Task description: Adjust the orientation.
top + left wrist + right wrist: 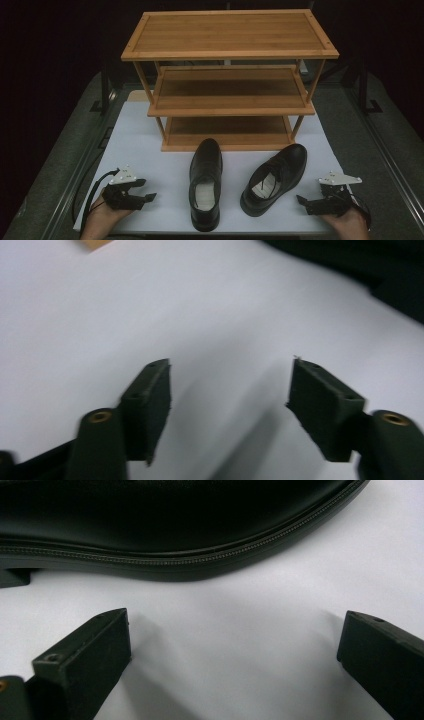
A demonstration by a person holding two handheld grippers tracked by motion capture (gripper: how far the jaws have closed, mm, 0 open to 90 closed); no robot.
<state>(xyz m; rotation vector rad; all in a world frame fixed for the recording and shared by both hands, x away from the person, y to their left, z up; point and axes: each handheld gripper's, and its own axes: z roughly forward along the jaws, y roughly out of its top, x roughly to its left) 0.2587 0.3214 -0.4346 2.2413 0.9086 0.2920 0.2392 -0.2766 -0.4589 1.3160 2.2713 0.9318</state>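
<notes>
left tongs: spread, empty
right tongs: spread, empty, beside right shoe
risk: smooth leather likely slips; shoe may clip rack

Two glossy black shoes with pale insoles lie on a white tabletop. The three-tier rack at twelve o'clock is honey-brown wood. Both grippers are black with light grey plates.

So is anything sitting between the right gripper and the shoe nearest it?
Nothing visible. The right gripper, jaws open, faces the side of the right shoe across bare white mat. The left shoe lies farther left, out of that path.
</notes>
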